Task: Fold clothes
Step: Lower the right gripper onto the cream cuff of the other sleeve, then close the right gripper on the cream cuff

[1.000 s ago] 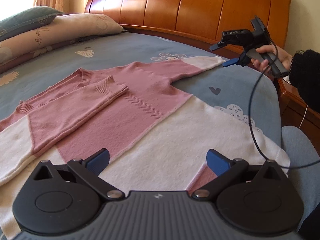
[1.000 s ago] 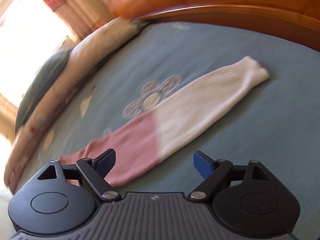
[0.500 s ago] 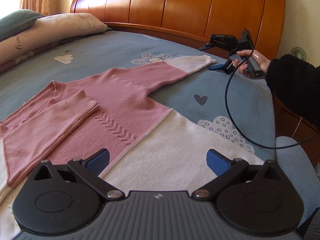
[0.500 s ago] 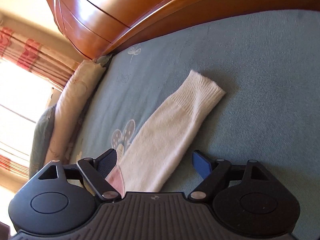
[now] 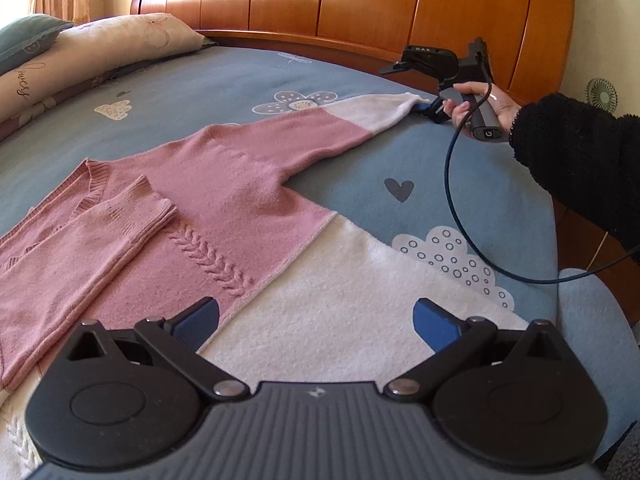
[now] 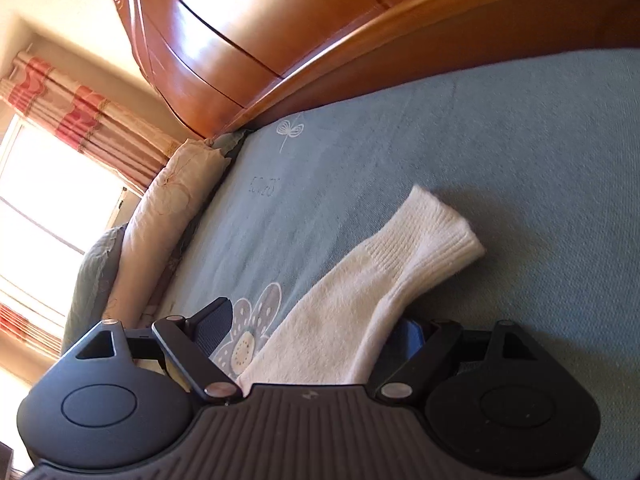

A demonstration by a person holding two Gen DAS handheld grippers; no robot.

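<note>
Sweater (image 5: 224,200), pink above and white below, is lying flat on the blue patterned bed (image 5: 472,184), its neck end toward the pillows (image 5: 112,46) and its white hem nearest the left hand-held gripper (image 5: 316,322). One pink sleeve (image 5: 84,256) is lying folded across the sweater's chest. The other sleeve (image 6: 360,300) is stretching away from the sweater toward the wooden headboard (image 5: 400,4), with its white cuff (image 6: 436,232) at the far end.

The left hand-held gripper is hovering over the sweater's white hem with its fingers spread wide and nothing between them. The right hand-held gripper (image 6: 316,330), held by a hand (image 5: 484,106) in a black fuzzy sleeve, is sitting at the stretched-out sleeve; its fingers are standing wide apart on either side of the white fabric, and the sleeve is lying loosely between them, not pinched.
</note>
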